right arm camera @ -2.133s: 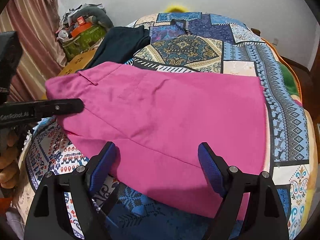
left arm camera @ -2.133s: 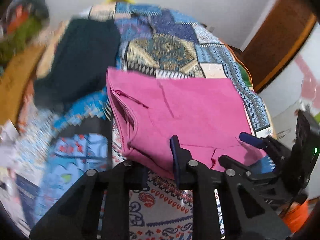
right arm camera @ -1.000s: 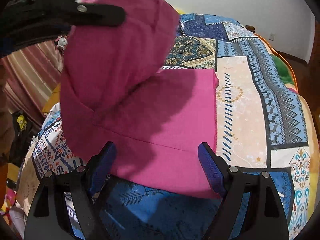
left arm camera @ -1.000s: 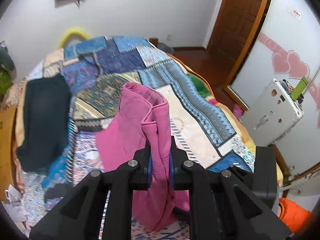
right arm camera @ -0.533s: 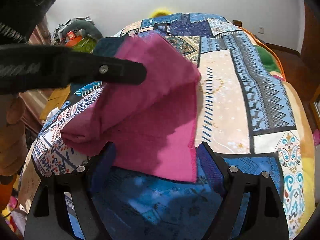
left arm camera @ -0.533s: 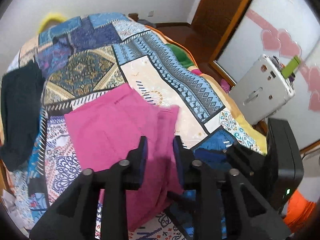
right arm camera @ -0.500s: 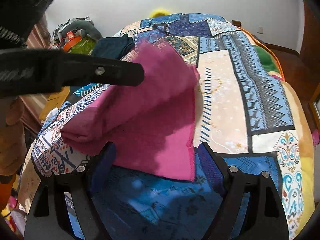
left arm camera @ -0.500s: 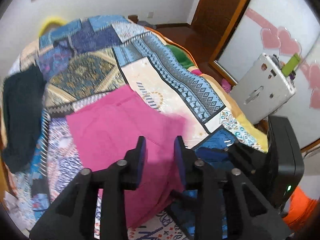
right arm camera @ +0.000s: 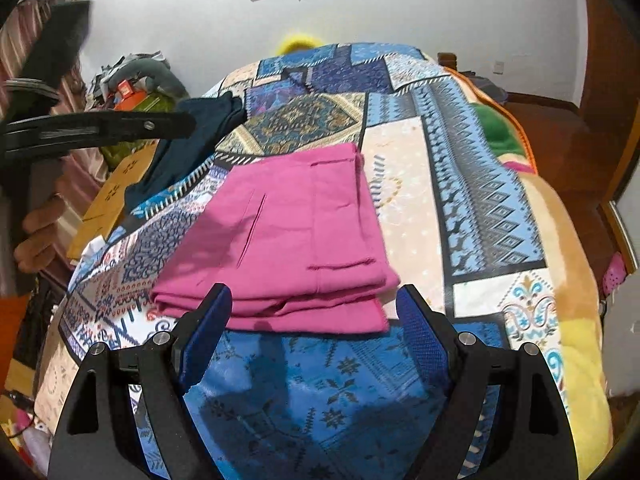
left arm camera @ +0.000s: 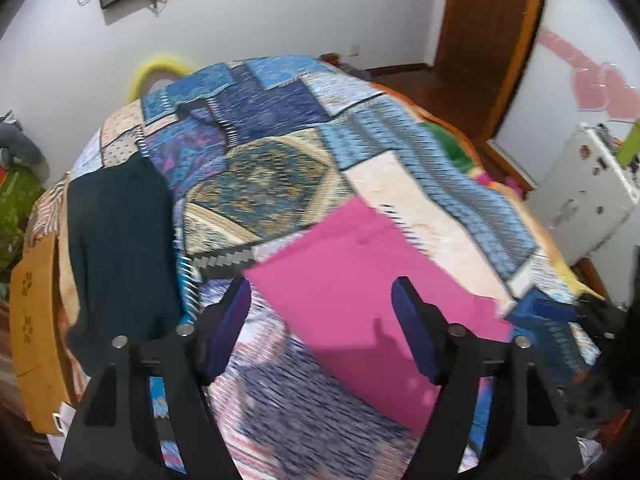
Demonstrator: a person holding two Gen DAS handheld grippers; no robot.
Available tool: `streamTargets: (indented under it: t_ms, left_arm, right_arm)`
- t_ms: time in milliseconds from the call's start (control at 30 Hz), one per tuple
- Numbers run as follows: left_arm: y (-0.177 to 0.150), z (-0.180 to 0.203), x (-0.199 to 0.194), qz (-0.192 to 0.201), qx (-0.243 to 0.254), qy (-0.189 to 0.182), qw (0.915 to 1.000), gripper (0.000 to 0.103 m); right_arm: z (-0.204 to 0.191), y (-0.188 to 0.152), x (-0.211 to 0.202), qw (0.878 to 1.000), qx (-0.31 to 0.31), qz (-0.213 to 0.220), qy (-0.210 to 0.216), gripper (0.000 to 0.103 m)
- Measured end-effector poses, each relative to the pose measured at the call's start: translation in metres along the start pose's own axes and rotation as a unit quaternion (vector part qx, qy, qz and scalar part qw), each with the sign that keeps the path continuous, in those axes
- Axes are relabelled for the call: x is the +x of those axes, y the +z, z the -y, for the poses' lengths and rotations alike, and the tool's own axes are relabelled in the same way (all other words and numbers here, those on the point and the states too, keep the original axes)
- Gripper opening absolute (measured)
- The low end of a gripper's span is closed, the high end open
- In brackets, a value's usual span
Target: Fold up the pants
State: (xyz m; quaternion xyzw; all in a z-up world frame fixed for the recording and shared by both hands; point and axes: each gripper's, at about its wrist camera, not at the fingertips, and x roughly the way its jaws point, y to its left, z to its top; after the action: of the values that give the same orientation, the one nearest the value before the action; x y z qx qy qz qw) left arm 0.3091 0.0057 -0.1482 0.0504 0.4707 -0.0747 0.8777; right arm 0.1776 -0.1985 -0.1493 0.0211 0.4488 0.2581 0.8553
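Both grippers stand wide apart and hold nothing: the left gripper (left arm camera: 320,320) has just been opening its jaws, with no cloth between its blue pads, and the right gripper (right arm camera: 314,320) hangs equally spread and empty. The pink pants (right arm camera: 296,236) lie folded into a compact stack of layers on the patterned bedspread (right arm camera: 472,184), toward the near edge of the bed. From the right gripper the stack sits straight ahead and just beyond the fingertips, its layered near edge facing the pads and its long side running away toward the far wall. The left gripper comes at it from the left, raised above the bed, so the right one looks the nearer of the two. A dark garment (left arm camera: 120,232) lies well apart at the far left. I'd judge the fold nearly done, with perhaps a pat or squaring-up left
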Motion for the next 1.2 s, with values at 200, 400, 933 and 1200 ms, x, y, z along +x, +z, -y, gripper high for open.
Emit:
streamTargets:
  t_ms: [200,400,933,1200]
  left_arm:
    - [0.018,-0.025,0.058,-0.043,0.004,0.026,0.9987,0.077]
    - [0.019,-0.025,0.123,-0.103,0.031,0.042,0.9933,0.077]
    - [-0.026,-0.05,0.118,-0.15,0.065,0.084,0.9829,0.095]
    - [-0.066,-0.059,0.073,-0.151,0.003,0.033,0.988,0.095]
  right_arm:
    - [0.002,0.007,0.0,1.0,0.013,0.006,-0.007,0.082]
    - [0.005,0.011,0.012,1.0,0.026,-0.001,-0.012,0.082]
    - [0.01,0.017,0.019,0.999,0.036,-0.005,-0.01,0.082]
    - [0.007,0.017,0.024,1.0,0.019,-0.011,-0.013,0.082]
